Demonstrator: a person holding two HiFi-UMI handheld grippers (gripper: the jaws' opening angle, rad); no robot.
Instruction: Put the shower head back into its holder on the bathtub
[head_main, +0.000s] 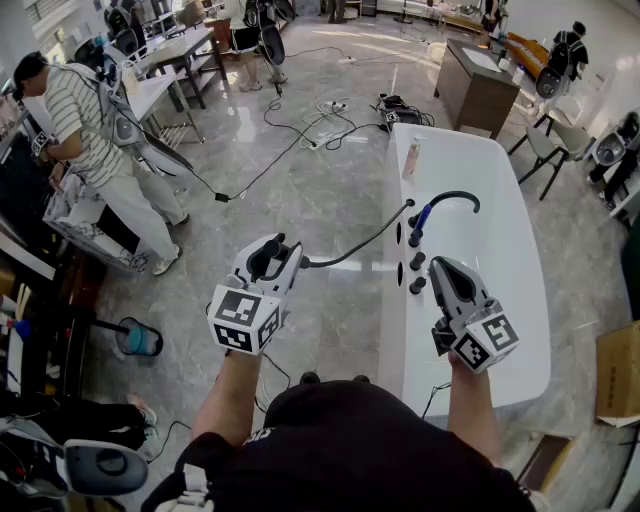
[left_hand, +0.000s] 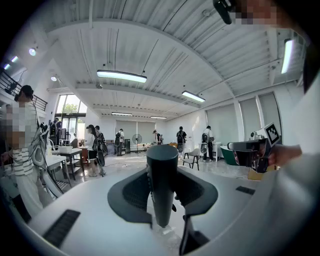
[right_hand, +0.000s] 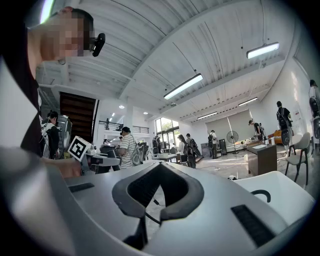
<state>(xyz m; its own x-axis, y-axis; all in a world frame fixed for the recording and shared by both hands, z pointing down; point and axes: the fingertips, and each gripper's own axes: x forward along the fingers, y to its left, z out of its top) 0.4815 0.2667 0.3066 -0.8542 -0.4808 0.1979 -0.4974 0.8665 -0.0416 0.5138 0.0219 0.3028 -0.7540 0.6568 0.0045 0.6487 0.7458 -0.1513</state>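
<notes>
My left gripper (head_main: 272, 255) hangs over the floor, left of the white bathtub (head_main: 393, 330). It is shut on the dark handle of the shower head (left_hand: 162, 175), which stands upright between the pads in the left gripper view. A black hose (head_main: 360, 243) runs from it to the tub's rim. On that rim stand the curved black faucet (head_main: 452, 198) with a blue part and two black knobs (head_main: 417, 272). I cannot pick out the holder for certain. My right gripper (head_main: 442, 268) hovers over the rim near the knobs, shut and empty; in its own view the right gripper (right_hand: 156, 195) holds nothing.
Cables (head_main: 320, 125) trail across the glossy floor beyond the tub. A person in a striped shirt (head_main: 85, 120) stands at the far left by tables. A brown cabinet (head_main: 475, 85) and a chair (head_main: 545, 145) stand behind the tub. A small fan (head_main: 140, 340) sits on the floor at left.
</notes>
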